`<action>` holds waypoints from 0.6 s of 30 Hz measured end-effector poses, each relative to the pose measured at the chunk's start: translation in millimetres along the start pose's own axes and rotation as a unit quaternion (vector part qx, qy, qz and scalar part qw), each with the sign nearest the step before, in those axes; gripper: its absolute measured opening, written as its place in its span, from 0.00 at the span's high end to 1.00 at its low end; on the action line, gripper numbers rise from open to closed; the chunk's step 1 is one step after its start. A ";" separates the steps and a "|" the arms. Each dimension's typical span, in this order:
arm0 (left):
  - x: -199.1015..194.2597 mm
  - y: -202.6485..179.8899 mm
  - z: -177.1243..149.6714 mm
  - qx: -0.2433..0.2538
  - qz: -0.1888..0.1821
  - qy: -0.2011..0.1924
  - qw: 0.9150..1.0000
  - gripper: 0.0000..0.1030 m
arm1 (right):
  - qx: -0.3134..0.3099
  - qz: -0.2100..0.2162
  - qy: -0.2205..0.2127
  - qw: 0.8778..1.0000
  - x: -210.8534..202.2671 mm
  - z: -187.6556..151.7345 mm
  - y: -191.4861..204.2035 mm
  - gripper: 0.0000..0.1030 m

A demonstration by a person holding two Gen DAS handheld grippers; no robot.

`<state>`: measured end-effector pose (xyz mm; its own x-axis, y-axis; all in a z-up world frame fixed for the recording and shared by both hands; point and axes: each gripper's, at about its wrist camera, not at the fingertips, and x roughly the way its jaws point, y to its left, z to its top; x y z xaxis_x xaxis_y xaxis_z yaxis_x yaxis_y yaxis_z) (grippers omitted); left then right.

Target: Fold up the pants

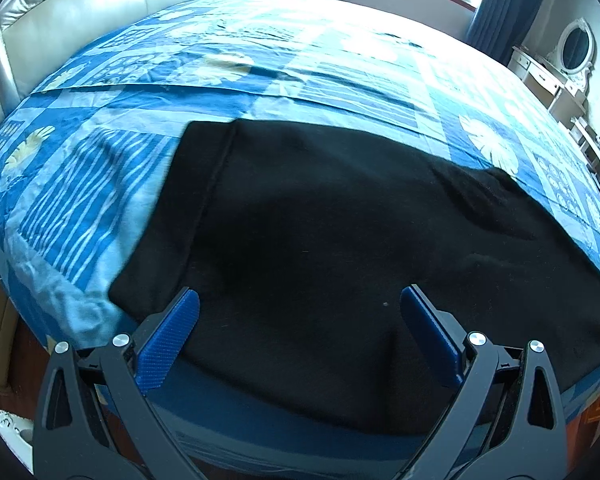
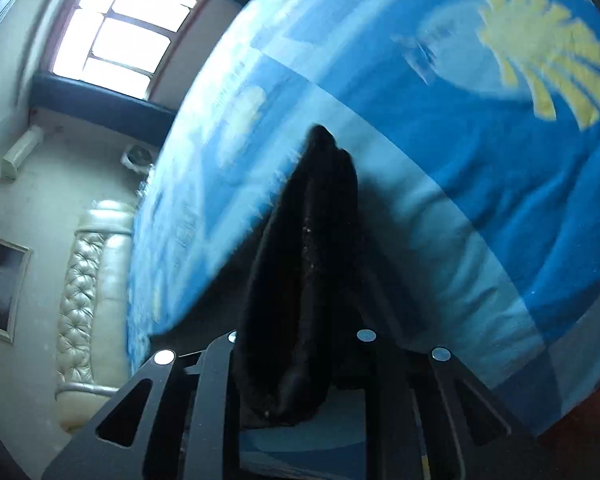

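Black, soft-knit pants (image 1: 340,220) lie spread flat on the near part of a bed covered with a blue patchwork sheet with pale leaf prints (image 1: 260,60), one hemmed edge toward the left. The left hand-held gripper (image 1: 300,320) hovers over the near edge of the cloth with its blue-padded fingers (image 1: 172,340) wide apart, gripping nothing. The right hand-held gripper (image 2: 300,360) is clamped on a bunched fold of the same black cloth (image 2: 312,260), which stands up between its dark fingers above the sheet. The likely trouble is an uneven fold: with only one side gripped, lifting could drag the whole garment across the bed or let the free side sag and wrinkle. The thick bunch may also slip from the narrow pinch, and the loose sheet could be caught along with it. The left view alone shows the full outline of the pants, the padded cream headboard (image 1: 100,4) and a white dressing table (image 1: 556,76) at far right. The right view alone, blurred and rolled, shows the grip itself.
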<state>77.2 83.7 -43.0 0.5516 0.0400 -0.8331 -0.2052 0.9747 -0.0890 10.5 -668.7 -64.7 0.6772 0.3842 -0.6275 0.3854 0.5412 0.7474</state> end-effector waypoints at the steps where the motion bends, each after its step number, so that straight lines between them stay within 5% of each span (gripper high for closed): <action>1: -4.2 3.7 -0.2 0.000 -0.001 -0.002 1.000 0.02 | -0.011 0.001 -0.008 1.000 -6.8 -0.2 11.8 0.82; 9: -27.5 25.9 -5.6 0.002 0.014 -0.015 1.000 0.02 | -0.115 0.047 -0.025 0.992 -19.8 -23.9 135.0 0.81; 18: -34.0 29.8 -6.5 -0.006 0.005 -0.024 1.000 0.02 | -0.251 0.003 0.004 0.968 51.2 -106.3 276.3 0.81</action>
<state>47.0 110.0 -20.9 0.5881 0.0611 -0.8065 -0.2212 0.9713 -0.0877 85.1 -420.0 86.4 0.6731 0.3933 -0.6263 0.0274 0.8330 0.5525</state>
